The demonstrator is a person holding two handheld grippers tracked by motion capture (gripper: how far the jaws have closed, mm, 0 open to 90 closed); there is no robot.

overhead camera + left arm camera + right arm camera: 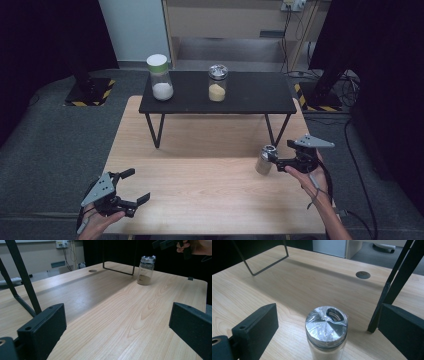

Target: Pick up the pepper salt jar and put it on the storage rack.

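Observation:
A small glass jar [264, 160] with a foil-wrapped silver lid and pale powder inside stands upright on the wooden table [200, 200], right of centre. My right gripper [274, 159] is open just behind it. In the right gripper view the jar [326, 332] sits between the two spread jaws, with a gap on each side. My left gripper [138, 185] is open near the table's front left corner and holds nothing. The left gripper view looks across the bare wood to the jar [145, 271] and to the right gripper [172, 243] held in a hand behind it.
A low black shelf [250, 97] on thin metal legs stands at the back of the table. On it are a white-lidded jar [161, 77] of white powder and a silver-lidded jar [218, 83] of yellow powder. One shelf leg [387, 292] rises close to the right jaw.

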